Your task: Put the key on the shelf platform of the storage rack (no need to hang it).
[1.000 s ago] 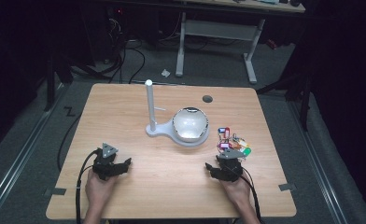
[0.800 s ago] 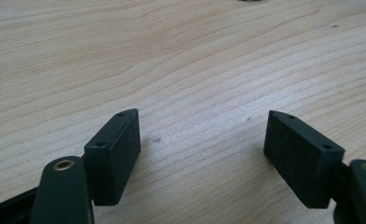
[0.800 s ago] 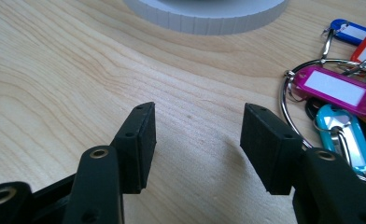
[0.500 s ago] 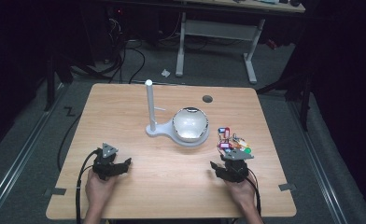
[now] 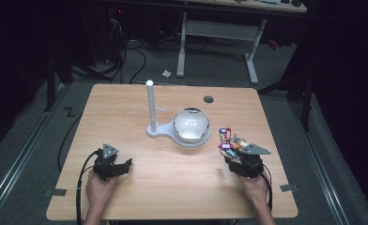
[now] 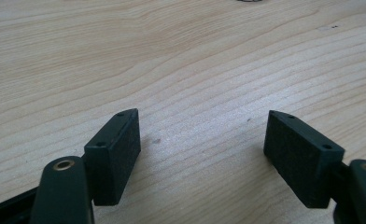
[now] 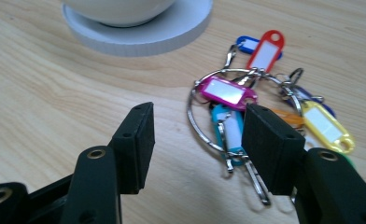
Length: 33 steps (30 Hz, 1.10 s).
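Note:
A bunch of coloured key tags on a metal ring [image 7: 235, 100] lies on the wooden table [image 5: 126, 108], right of a white bowl [image 5: 190, 124] on a white stand with an upright post [image 5: 150, 105]. The same key tags [image 5: 229, 139] show in the high view just ahead of my right gripper [image 5: 238, 157]. In the right gripper view that gripper [image 7: 197, 140] is open, low over the table, its right jaw over the ring's near edge. My left gripper [image 5: 121, 165] rests at the front left, and in its own view it [image 6: 202, 140] stands open over bare wood.
A round cable hole [image 5: 208, 99] sits near the table's far edge. Tape marks [image 5: 287, 188] lie at the front corners. Beyond the table stand a desk frame [image 5: 215, 33] and floor cables [image 5: 121, 56].
My right gripper has shifted slightly to the right and nearer the key tags. The left gripper has stayed put.

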Tool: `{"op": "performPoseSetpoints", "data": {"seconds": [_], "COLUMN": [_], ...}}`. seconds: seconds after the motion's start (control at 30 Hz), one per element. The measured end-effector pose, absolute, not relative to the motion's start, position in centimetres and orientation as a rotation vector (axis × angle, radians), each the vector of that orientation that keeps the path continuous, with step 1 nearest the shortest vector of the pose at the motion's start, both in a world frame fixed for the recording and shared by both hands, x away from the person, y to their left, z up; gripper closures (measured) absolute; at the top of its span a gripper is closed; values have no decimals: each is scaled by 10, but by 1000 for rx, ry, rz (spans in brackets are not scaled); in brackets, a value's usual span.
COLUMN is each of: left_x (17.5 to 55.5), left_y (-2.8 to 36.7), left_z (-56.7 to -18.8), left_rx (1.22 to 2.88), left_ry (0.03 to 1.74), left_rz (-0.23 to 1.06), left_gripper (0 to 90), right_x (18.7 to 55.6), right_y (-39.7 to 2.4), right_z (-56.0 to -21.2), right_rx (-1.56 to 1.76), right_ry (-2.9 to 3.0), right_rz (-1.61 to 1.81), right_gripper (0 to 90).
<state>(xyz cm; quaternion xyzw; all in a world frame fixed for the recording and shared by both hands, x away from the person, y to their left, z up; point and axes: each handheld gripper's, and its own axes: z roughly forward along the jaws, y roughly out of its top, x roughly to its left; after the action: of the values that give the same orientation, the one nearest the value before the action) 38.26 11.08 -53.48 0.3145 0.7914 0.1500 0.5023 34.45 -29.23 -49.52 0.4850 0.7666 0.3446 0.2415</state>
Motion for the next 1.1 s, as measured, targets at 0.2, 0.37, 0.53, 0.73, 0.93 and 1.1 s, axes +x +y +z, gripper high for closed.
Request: {"op": "performPoseSetpoints", "data": {"seconds": [0.2, 0.37, 0.53, 0.73, 0.93, 1.1], "left_x": [383, 383, 383, 383, 383, 383], "left_y": [112, 112, 112, 112, 111, 111], "left_z": [-536, -536, -536, -536, -535, -535], "left_rx": [774, 775, 783, 776, 756, 760], "left_ry": [1898, 1897, 1890, 1897, 1913, 1910], "left_rz": [371, 372, 375, 373, 363, 365], "left_gripper": [274, 274, 274, 275, 275, 276], "right_x": [354, 366, 380, 391, 399, 404], "right_y": [-303, -307, -310, -311, -308, -313], "right_z": [-490, -488, -490, -498, -499, -503], "right_rx": [1357, 1377, 1398, 1408, 1383, 1392], "right_ry": [2067, 2064, 2077, 2105, 2142, 2169], "right_rz": [945, 954, 936, 894, 861, 842], "right_gripper": [439, 435, 431, 416, 405, 398]}}
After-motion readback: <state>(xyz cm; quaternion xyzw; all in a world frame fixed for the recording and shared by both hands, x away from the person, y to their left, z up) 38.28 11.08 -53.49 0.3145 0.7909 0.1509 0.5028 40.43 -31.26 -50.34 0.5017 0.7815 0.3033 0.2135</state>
